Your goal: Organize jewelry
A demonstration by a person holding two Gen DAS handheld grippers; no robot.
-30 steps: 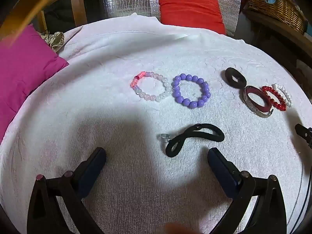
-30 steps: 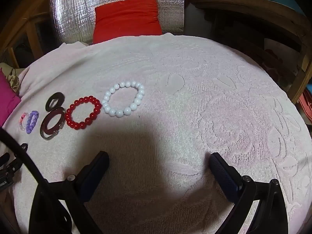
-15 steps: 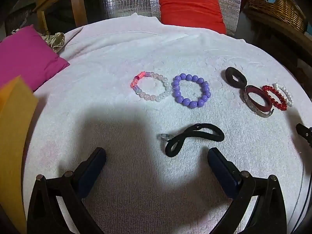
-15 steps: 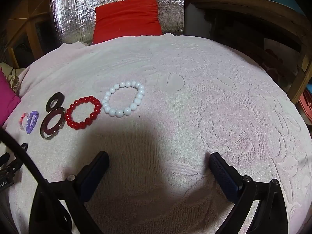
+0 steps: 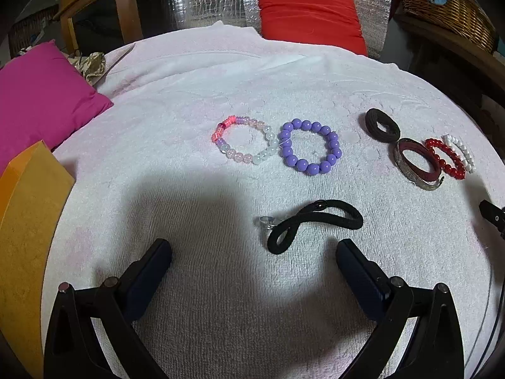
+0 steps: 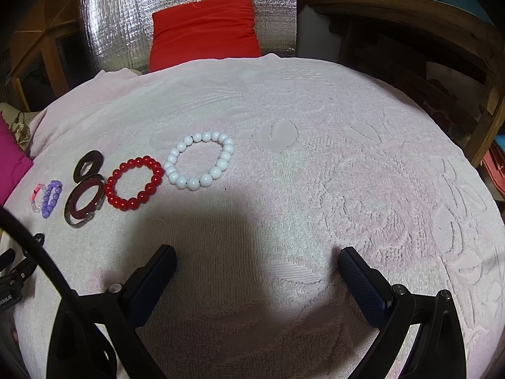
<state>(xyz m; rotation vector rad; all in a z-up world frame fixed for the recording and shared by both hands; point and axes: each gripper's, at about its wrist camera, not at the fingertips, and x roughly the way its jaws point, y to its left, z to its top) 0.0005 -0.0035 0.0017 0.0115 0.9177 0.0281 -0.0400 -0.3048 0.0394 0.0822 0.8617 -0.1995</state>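
Jewelry lies on a white towel-covered surface (image 5: 221, 284). In the left wrist view a black hair tie (image 5: 315, 222) with a small clear ring (image 5: 266, 221) lies just ahead of my open left gripper (image 5: 252, 252). Farther off sit a pink-and-clear bead bracelet (image 5: 243, 140) and a purple bead bracelet (image 5: 309, 147). At the right are a dark ring (image 5: 382, 124), a metal bangle (image 5: 416, 164), a red bead bracelet (image 5: 445, 158) and a white bead bracelet (image 5: 460, 153). My right gripper (image 6: 257, 260) stands open over bare towel, with the white bracelet (image 6: 200, 161) and red bracelet (image 6: 134, 183) ahead to its left.
An orange-yellow flat object (image 5: 28, 237) stands at the left edge of the left wrist view, beside a magenta cushion (image 5: 41, 101). A red cushion (image 5: 309, 15) leans on silver foil at the back. A wicker basket (image 5: 448, 3) sits on a wooden shelf at the right.
The orange-yellow object has swept from the upper left down to the left edge of the left wrist view. Both grippers and all the jewelry have stayed put.
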